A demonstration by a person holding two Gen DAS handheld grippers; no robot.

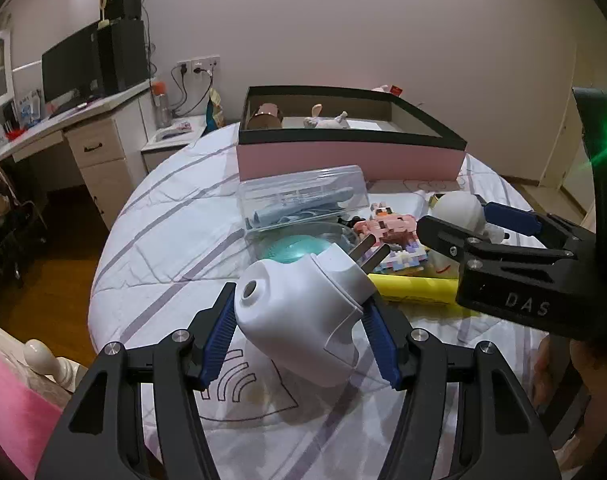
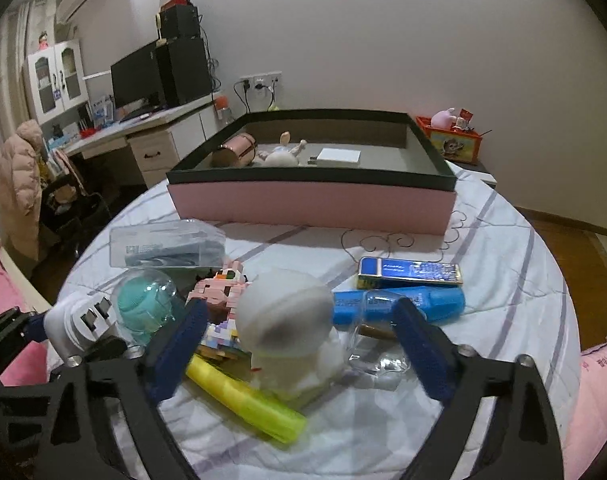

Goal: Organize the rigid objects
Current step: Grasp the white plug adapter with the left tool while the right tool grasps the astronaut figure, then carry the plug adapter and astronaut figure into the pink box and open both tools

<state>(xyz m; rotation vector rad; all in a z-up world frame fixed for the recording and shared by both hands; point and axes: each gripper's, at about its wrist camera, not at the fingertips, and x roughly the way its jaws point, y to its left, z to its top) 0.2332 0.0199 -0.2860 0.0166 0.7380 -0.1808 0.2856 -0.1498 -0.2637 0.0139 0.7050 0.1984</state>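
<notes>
Box (image 2: 311, 204) behind toy pile; figurine (image 2: 287, 320) btwn rolls.

Dim indoor light, fisheye-bent dark edges, green glare, slight motion blur

A desk (image 2: 143, 128) at ten o'clock carries a dark monitor (image 2: 137, 76) – wall sockets (image 2: 261, 80) at twelve
</notes>
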